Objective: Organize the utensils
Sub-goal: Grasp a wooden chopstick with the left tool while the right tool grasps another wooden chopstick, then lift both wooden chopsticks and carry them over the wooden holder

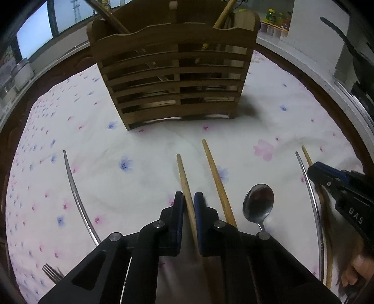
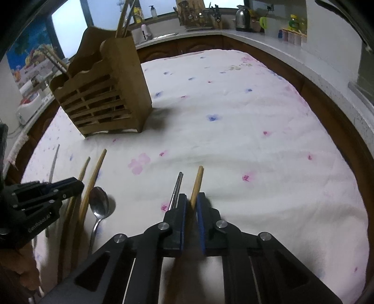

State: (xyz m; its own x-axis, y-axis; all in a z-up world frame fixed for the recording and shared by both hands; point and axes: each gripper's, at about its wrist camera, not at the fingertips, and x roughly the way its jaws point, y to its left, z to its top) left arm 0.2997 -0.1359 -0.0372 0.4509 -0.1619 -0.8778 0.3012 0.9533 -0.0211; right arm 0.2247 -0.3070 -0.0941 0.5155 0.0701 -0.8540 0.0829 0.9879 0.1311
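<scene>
The left gripper is clamping a wooden chopstick between its blue pads, the stick's tip jutting forward over the flowered tablecloth; just to its right a second wooden chopstick is lying loose on the cloth, and beside that a metal spoon is resting bowl forward; off to the left a metal chopstick is lying by itself, with fork tines poking in at the lower left edge. The right gripper is likewise pinching another wooden chopstick between closed pads, while a metal stick is lying just beside its left finger, outside the grip. Farther back, the slatted wooden utensil holder is standing upright on the cloth, well apart from both grippers, with several long handles already sticking up out of its compartments; beyond it, the kitchen counter is curving round the table.
</scene>
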